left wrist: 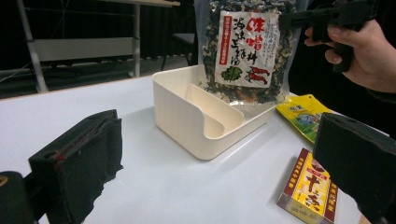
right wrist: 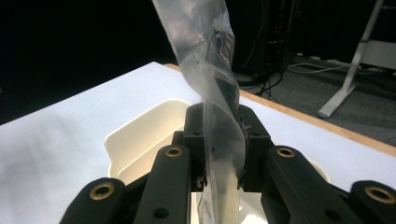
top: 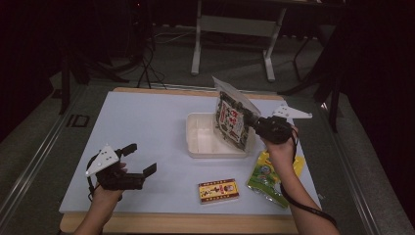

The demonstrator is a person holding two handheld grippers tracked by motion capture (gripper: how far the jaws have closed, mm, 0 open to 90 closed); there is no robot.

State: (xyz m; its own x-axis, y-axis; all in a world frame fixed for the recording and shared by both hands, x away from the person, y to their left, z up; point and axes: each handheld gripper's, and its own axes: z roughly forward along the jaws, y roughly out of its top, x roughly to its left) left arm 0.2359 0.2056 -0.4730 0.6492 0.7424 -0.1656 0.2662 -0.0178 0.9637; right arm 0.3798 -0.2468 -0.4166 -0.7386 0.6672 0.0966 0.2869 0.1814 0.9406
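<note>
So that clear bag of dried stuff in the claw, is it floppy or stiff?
Probably floppy: the bag hangs from the right claw, and its clear top twists above the jaws. Likely light, since one edge pinch carries it. The glossy film may be slippery.

The seaweed bag (left wrist: 245, 49) was clear, glossy plastic film with a paper-like printed label. The divided tray (left wrist: 177, 112) looked like smooth, matt cream plastic. The table (top: 147, 127) had a matt white top edged in wood. The left gripper (top: 134, 164) wore rough, frayed black pads (left wrist: 79, 163). The small box (top: 219, 190) seemed glossy printed card.
</note>
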